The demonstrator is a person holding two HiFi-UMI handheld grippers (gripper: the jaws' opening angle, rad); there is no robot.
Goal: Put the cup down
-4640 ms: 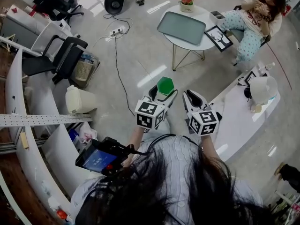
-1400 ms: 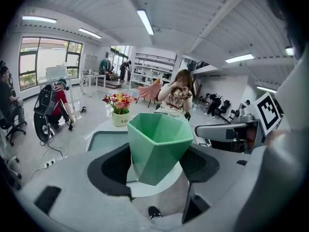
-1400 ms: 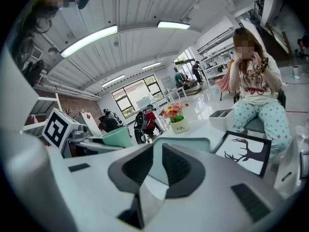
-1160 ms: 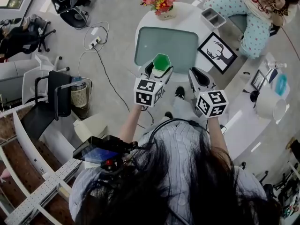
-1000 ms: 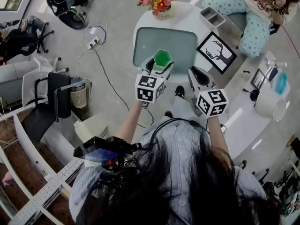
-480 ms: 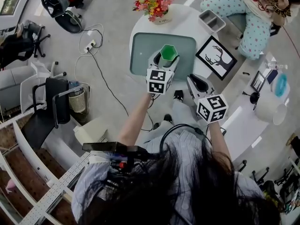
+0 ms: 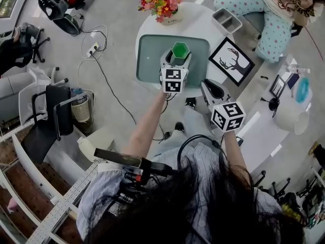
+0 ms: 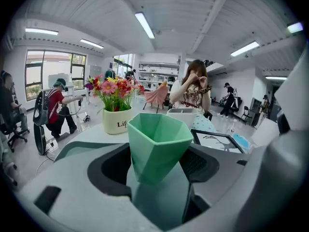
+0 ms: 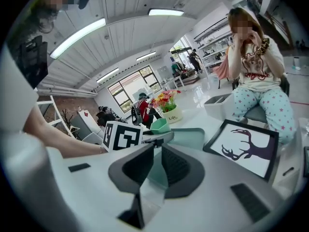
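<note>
Reaches farther up the frame than a second ago with the left gripper (image 7: 177, 61), bringing the cup (image 7: 180, 52) over the green mat (image 7: 152, 60) on the round counter (image 7: 203, 22). Holds the cup upright, fingers (image 8: 111, 168) spread wide and pinching its sides. Hangs the right gripper (image 7: 212, 89) back at centre right, fingers pressed together, empty. Looks not yet set down: remains to lower, rest it on the mat, release.

A round white table (image 7: 199, 26) stands on grey floor (image 7: 121, 33).
</note>
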